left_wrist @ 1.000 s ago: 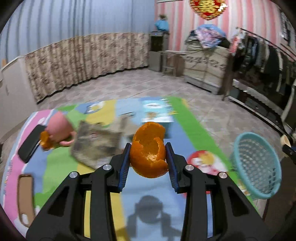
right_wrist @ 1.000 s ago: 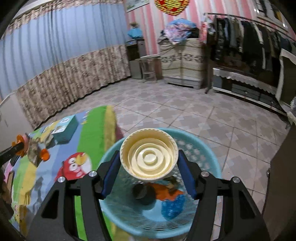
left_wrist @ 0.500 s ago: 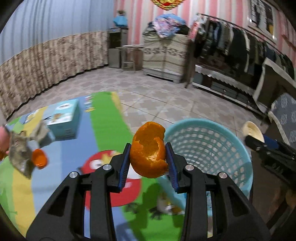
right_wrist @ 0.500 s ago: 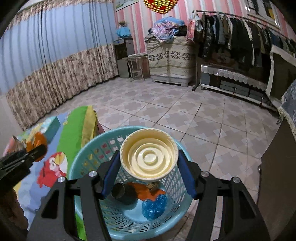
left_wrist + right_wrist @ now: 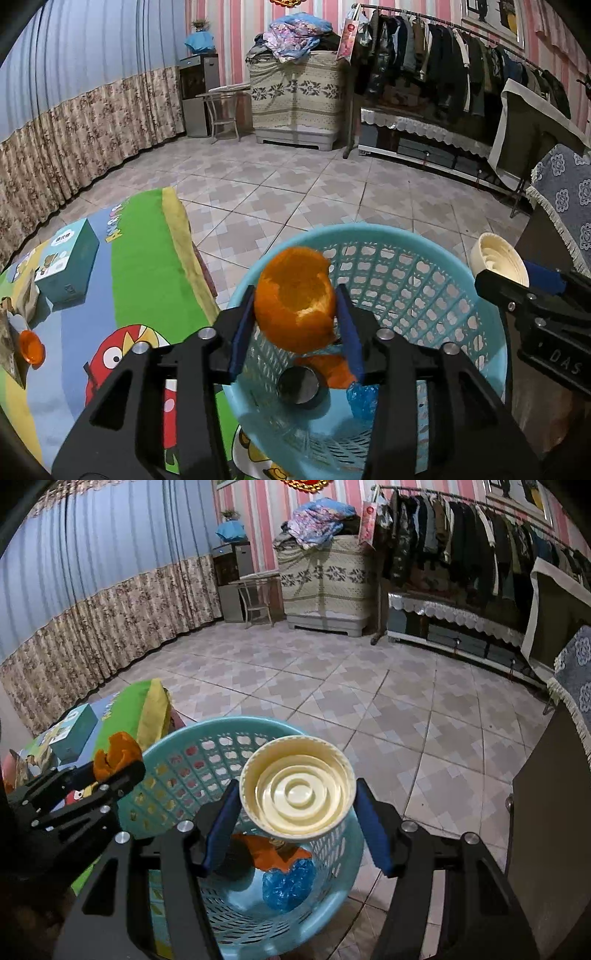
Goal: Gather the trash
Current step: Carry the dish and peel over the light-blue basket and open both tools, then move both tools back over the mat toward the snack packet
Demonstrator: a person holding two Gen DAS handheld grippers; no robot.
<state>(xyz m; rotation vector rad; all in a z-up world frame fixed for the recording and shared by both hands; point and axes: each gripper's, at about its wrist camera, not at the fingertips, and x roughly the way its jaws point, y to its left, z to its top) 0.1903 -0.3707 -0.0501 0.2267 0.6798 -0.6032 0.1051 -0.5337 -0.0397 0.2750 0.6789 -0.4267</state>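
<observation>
A hollow orange peel (image 5: pixel 291 295) sits between the blue pads of my left gripper (image 5: pixel 295 291), whose jaws are opening; the peel still touches both pads. It hangs over the near rim of the light blue plastic basket (image 5: pixel 369 229). In the basket lie a dark round tin (image 5: pixel 299 384), another orange peel (image 5: pixel 332 369) and a blue crumpled wrapper (image 5: pixel 362 398). My right gripper (image 5: pixel 297 797) is shut on a cream paper cup (image 5: pixel 297 794), bottom towards the camera, above the basket (image 5: pixel 221 725). The right wrist view has the left gripper (image 5: pixel 110 771) at the basket's left rim.
Left of the basket lies a bright cartoon mat (image 5: pixel 147 258) with a teal box (image 5: pixel 66 258), a small orange scrap (image 5: pixel 31 347) and crumpled paper (image 5: pixel 11 332). Tiled floor lies beyond. A clothes rack (image 5: pixel 443 74) lines the far wall and a cloth-covered chair (image 5: pixel 565 206) stands right.
My left gripper swung right from over the mat to the basket with the peel, and its pads have spread a little. The right gripper with the cup sank slightly over the basket.
</observation>
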